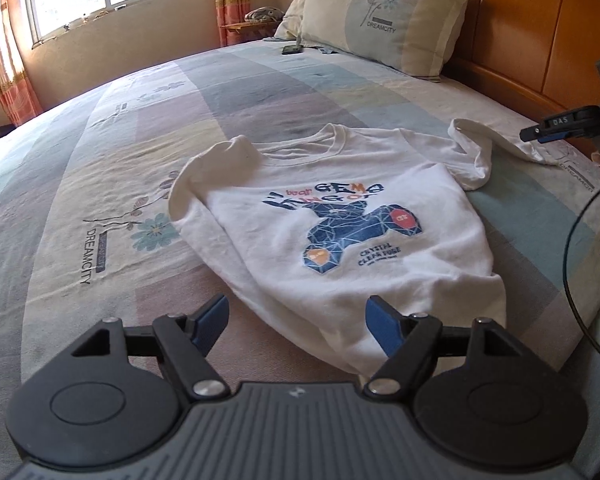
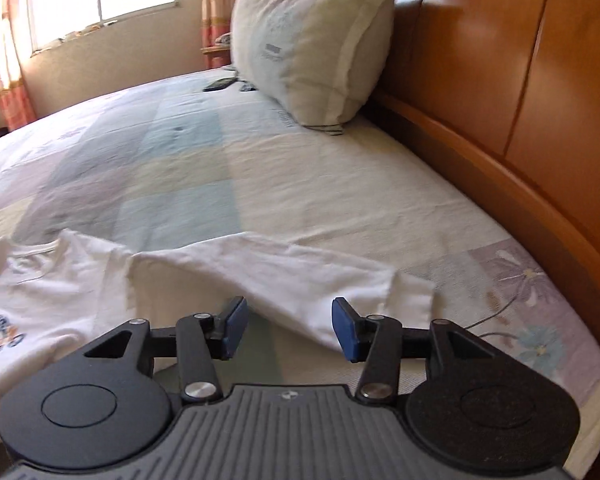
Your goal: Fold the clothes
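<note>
White cotton T-shirt (image 1: 324, 216) with a blue bear print lies face up on the pastel patchwork bed sheet (image 1: 100, 184), my left tongs (image 1: 296, 328) spread wide just over its hem and my right tongs (image 2: 288, 330) spread over its outstretched sleeve (image 2: 300, 276).

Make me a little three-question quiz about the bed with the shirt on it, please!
1. True or false: the white cotton T-shirt with a blue bear print lies print side up on the patchwork bedsheet.
2. Which is wide open? A) left gripper only B) right gripper only C) both
3. Fill in: the pale rectangular pillow leans against the orange wooden ____.

Key: 1 true; 2 C; 3 headboard.
</note>
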